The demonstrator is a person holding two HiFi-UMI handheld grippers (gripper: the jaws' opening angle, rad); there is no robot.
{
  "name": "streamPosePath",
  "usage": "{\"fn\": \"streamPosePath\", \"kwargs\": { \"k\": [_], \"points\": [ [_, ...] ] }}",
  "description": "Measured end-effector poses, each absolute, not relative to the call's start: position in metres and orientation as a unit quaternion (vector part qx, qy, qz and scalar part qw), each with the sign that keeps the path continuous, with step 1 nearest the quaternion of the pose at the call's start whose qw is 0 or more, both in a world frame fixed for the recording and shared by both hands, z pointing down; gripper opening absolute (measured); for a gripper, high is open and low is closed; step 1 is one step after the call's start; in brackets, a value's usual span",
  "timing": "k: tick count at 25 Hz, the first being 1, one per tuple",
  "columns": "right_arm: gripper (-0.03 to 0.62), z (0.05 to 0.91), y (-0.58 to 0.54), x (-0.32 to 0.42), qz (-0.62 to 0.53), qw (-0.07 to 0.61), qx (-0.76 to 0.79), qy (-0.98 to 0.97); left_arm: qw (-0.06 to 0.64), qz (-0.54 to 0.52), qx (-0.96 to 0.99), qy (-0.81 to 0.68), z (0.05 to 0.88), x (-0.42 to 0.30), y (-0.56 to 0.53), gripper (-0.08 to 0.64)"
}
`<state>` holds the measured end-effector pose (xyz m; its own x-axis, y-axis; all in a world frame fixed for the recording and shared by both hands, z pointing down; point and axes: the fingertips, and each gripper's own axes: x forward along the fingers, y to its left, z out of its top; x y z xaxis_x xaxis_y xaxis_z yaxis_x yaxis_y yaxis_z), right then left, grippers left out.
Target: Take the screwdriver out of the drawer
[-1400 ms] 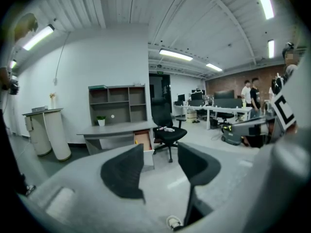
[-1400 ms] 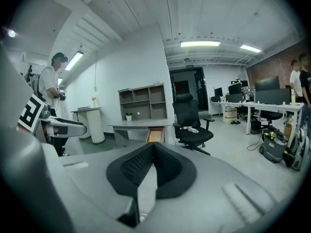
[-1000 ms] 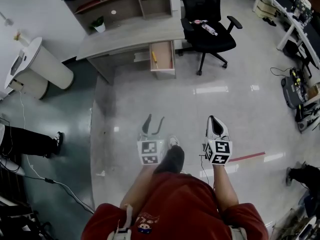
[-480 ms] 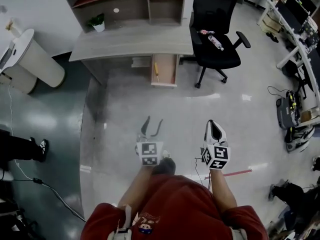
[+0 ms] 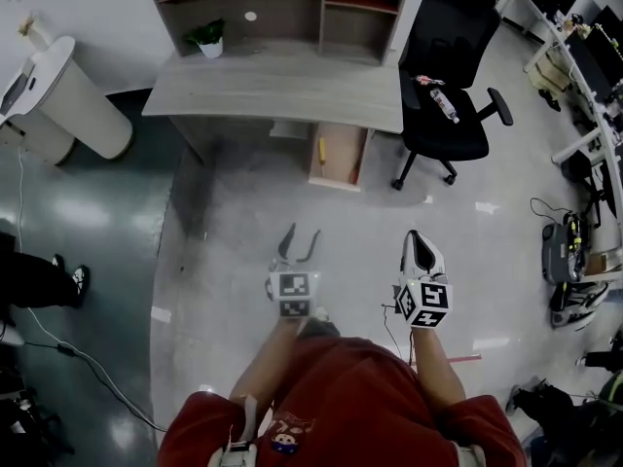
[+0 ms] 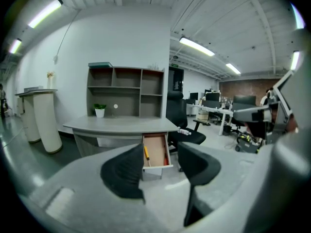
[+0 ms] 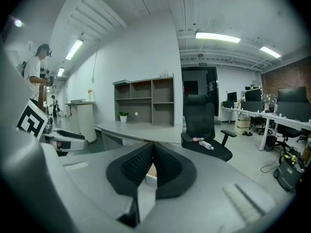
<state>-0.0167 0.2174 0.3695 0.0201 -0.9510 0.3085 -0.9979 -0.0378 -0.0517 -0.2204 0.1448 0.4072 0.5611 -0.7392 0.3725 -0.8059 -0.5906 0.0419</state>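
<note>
Glossy grey office floor fills most of the head view, with a pale desk (image 5: pixel 273 86) across the upper middle, shelving behind it and a black office chair (image 5: pixel 448 76) at the upper right. Under the desk's front edge a wooden drawer (image 5: pixel 336 159) stands pulled out toward the lower part of the frame. The screwdriver (image 5: pixel 322 150) lies inside it along the left wall. Its long axis runs with the drawer's depth, top to bottom in the frame. The yellow handle seems to sit at the desk end with the shaft toward the drawer front, though it is small at this range.

Both grippers sit in the lower middle of the frame, well apart from the drawer, with bare floor between. The left gripper (image 5: pixel 302 233) has its jaws spread and holds nothing. In the left gripper view the drawer and its yellow handle show far off, straight through the gap between the pads. The right gripper (image 5: pixel 415 233) is clenched with its pads pressed together on nothing. Only a sliver of the drawer shows behind them in the right gripper view.

The drawer lies above both grippers in the head view, between their two lines but closer to the left one. The left gripper therefore looks the better placed: it is already parted and aimed at the drawer. A long approach remains before any grasp. The jaws would then have to close across the handle, from side to side.
</note>
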Motion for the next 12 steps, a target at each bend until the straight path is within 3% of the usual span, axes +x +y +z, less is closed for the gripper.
{"fn": "streamPosePath", "kwargs": {
  "k": [12],
  "points": [
    [0.002,0.391,0.186,0.028,0.157,0.082,0.708,-0.683,0.112,0.170,0.879,-0.432,0.417,-0.168,0.100,0.218]
  ]
}}
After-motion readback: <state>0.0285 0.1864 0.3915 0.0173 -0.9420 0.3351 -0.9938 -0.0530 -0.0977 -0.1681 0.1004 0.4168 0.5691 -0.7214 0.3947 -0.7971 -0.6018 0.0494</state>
